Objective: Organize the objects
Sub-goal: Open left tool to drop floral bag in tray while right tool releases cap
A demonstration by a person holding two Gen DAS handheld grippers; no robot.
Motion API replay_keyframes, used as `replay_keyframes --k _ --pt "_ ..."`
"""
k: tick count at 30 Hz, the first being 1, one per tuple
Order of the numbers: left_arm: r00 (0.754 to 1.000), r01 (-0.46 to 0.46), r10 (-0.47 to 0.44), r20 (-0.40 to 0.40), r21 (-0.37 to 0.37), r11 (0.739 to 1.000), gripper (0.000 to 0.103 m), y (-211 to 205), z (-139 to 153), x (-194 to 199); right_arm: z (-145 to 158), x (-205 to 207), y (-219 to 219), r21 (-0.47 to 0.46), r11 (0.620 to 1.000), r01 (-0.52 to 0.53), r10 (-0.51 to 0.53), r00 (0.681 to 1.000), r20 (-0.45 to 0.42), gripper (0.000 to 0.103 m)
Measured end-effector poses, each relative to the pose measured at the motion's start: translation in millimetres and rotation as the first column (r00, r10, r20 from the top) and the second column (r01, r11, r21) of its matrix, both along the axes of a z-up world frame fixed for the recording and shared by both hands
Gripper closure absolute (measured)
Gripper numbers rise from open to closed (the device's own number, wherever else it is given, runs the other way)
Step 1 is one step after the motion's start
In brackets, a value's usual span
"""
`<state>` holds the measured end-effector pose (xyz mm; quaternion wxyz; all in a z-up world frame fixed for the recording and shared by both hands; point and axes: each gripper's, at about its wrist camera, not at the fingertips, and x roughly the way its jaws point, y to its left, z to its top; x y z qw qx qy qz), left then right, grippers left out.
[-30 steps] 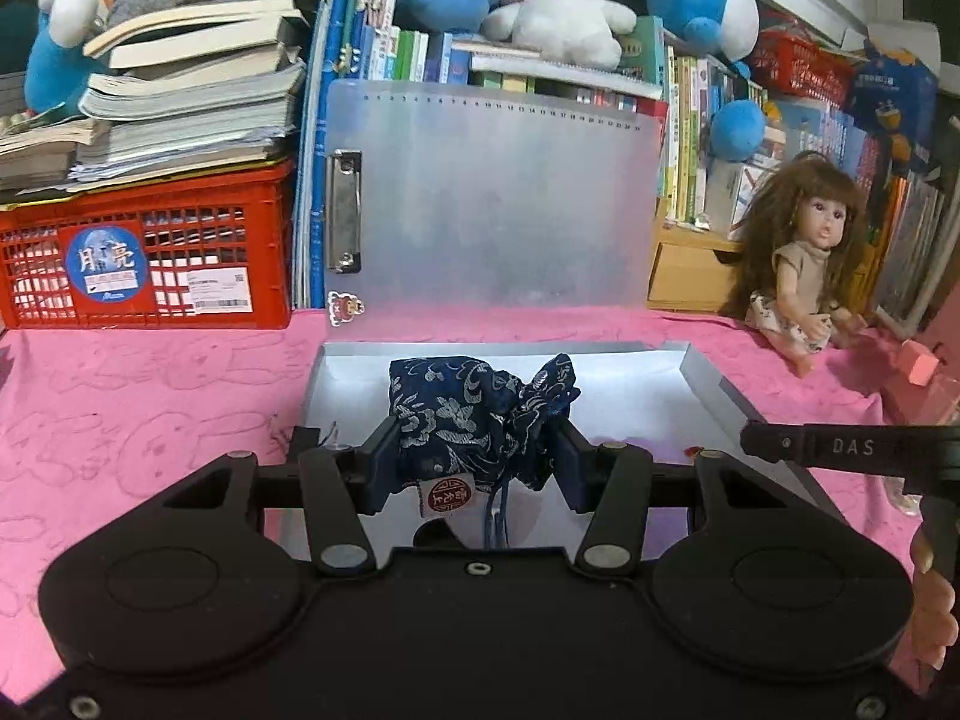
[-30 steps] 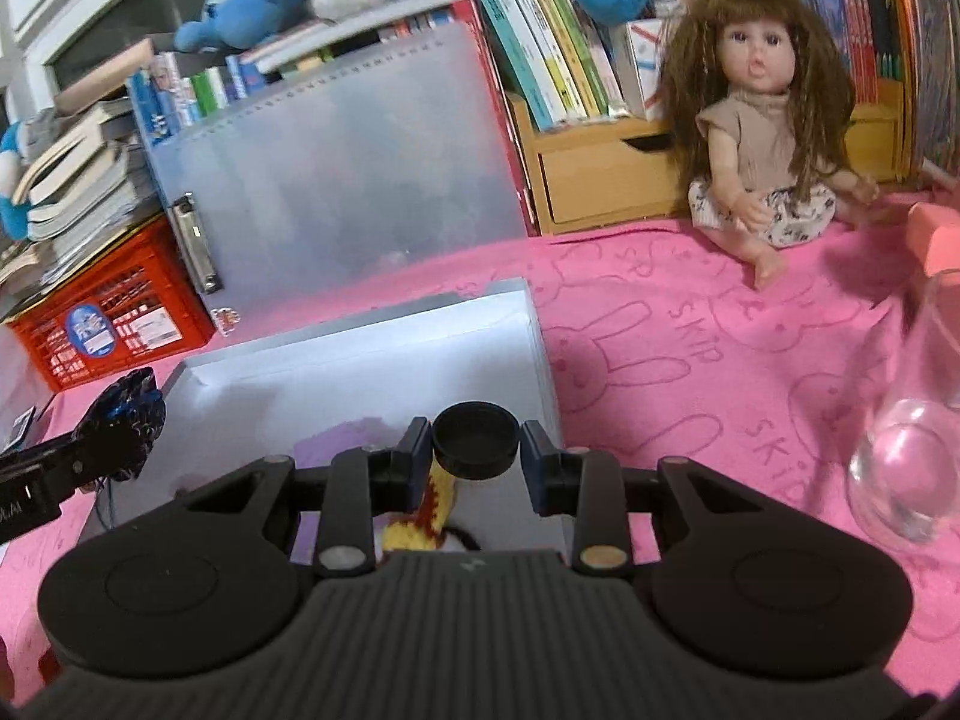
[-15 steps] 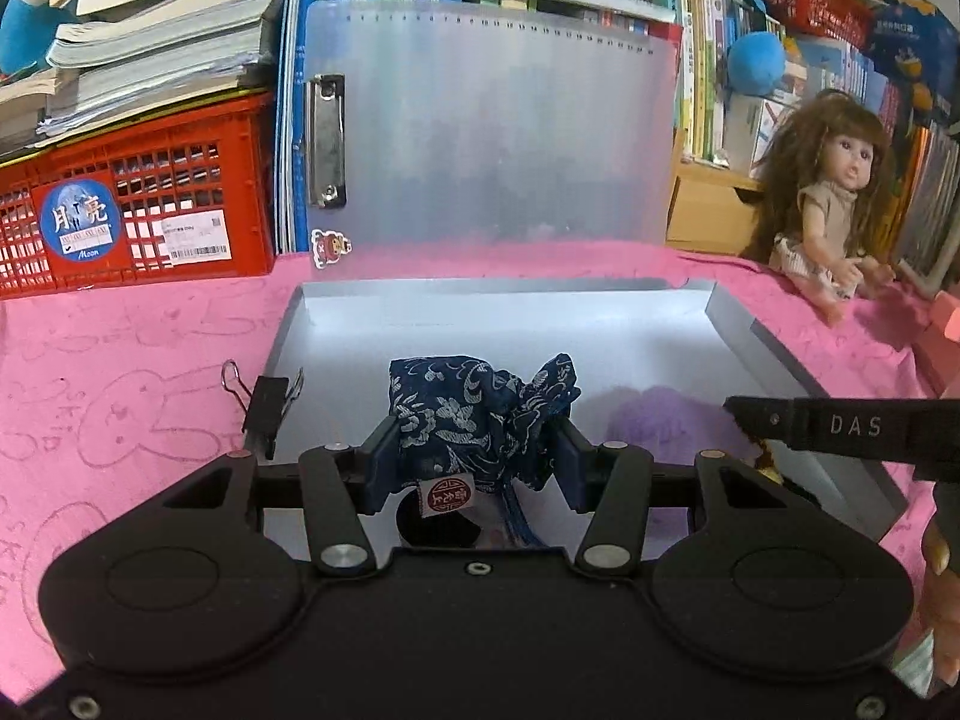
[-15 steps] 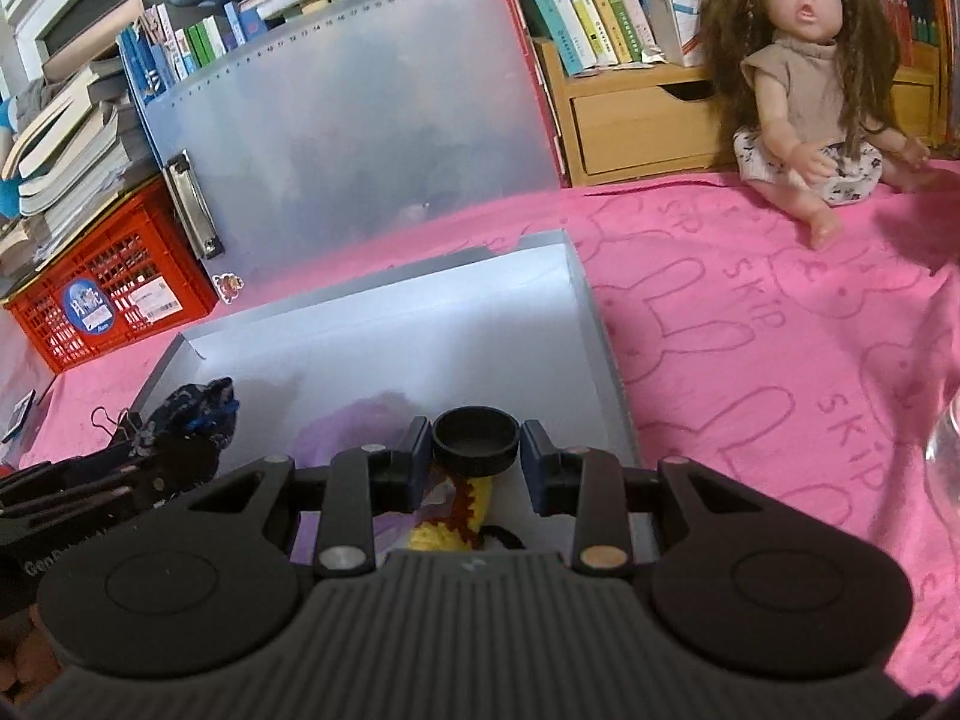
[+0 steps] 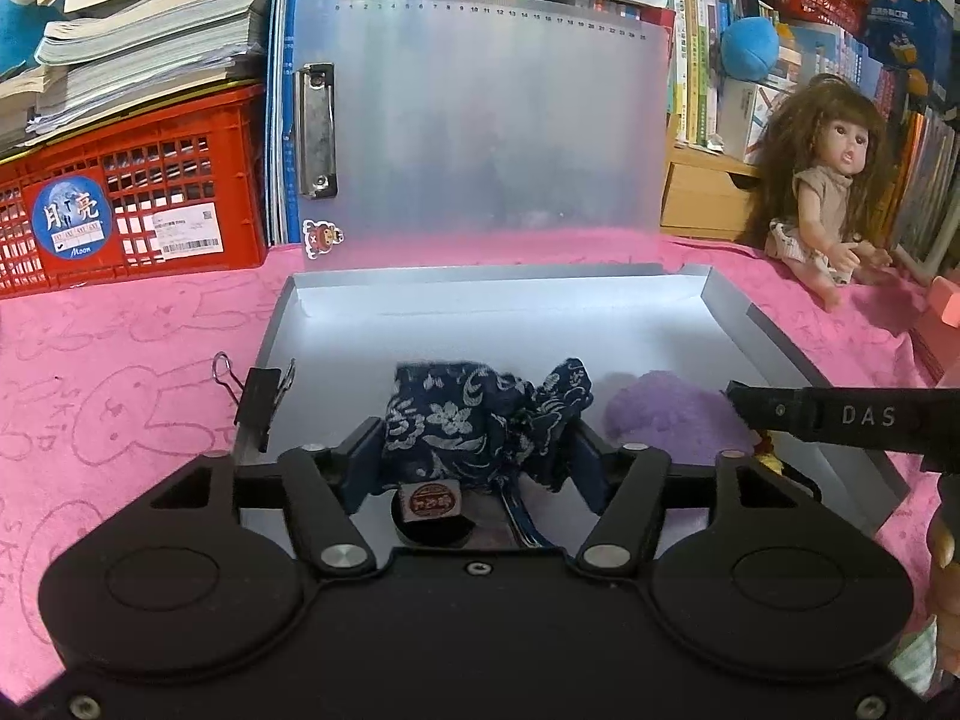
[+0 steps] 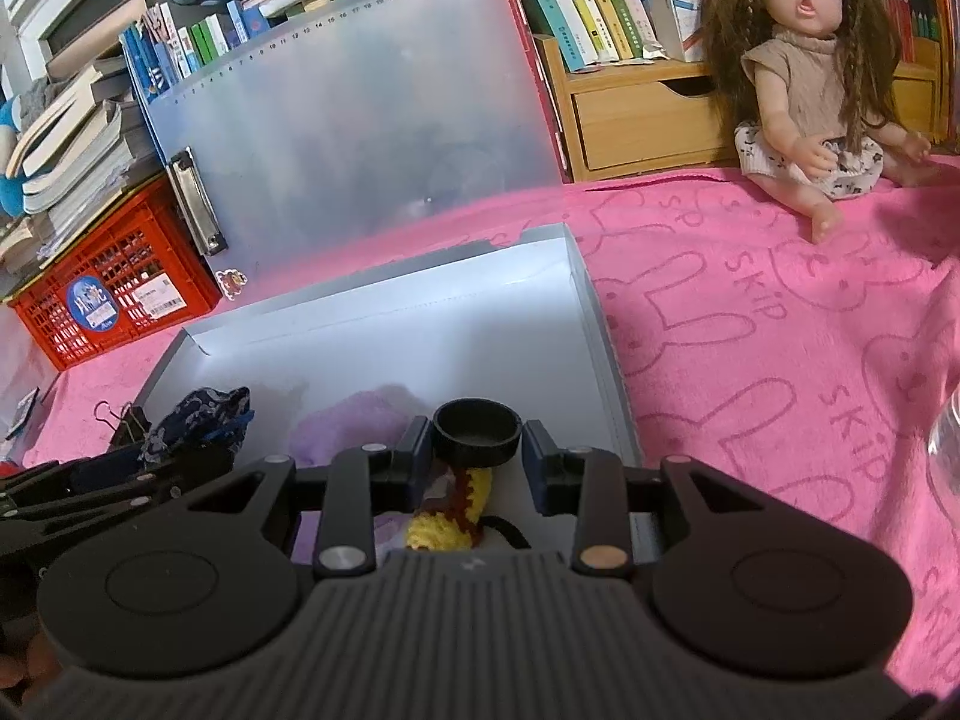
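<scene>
My left gripper (image 5: 474,468) is shut on a dark blue floral cloth pouch (image 5: 480,414) and holds it low over the near part of the open silver box (image 5: 480,312). My right gripper (image 6: 477,456) is shut on a round black cap (image 6: 476,431) over the box's near right part (image 6: 591,306). A purple fuzzy thing (image 5: 666,414) lies in the box, also in the right wrist view (image 6: 360,420). A yellow and red knitted item (image 6: 456,510) lies under the right gripper. The right gripper shows in the left wrist view (image 5: 840,417).
A black binder clip (image 5: 258,396) sits at the box's left rim. The frosted lid with a metal clip (image 5: 480,132) stands behind. A red crate (image 5: 126,204) is back left, a doll (image 5: 828,180) back right, a clear glass (image 6: 945,450) at far right on the pink cloth.
Both grippers have moved forward and down over the box, still holding the pouch and the cap. The binder clip and purple thing have come into view.
</scene>
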<state>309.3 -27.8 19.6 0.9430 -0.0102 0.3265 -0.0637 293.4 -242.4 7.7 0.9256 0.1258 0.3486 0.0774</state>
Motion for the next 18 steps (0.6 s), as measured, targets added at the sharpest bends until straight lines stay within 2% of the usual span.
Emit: replay_keyframes --k 2,4,9,18 --pt "1.0 0.008 -0.008 0.007 -0.002 1.0 0.032 0 2 -2 1 -2 -4 0.019 1.0 0.006 -0.006 1.0 0.001 0.045" --pt "1.0 0.015 -0.015 0.023 -0.001 1.0 0.025 1 7 -6 3 -4 -7 0.036 0.999 0.008 -0.009 1.0 0.011 0.04" --pt "0.998 0.03 -0.031 0.06 0.007 1.0 0.021 1 20 -16 14 -13 -12 0.066 0.998 0.003 -0.006 0.999 0.046 0.034" --pt "0.992 0.074 -0.075 0.101 0.013 0.997 0.02 5 40 -49 36 -39 -22 0.054 0.999 -0.008 0.001 0.993 0.12 0.027"
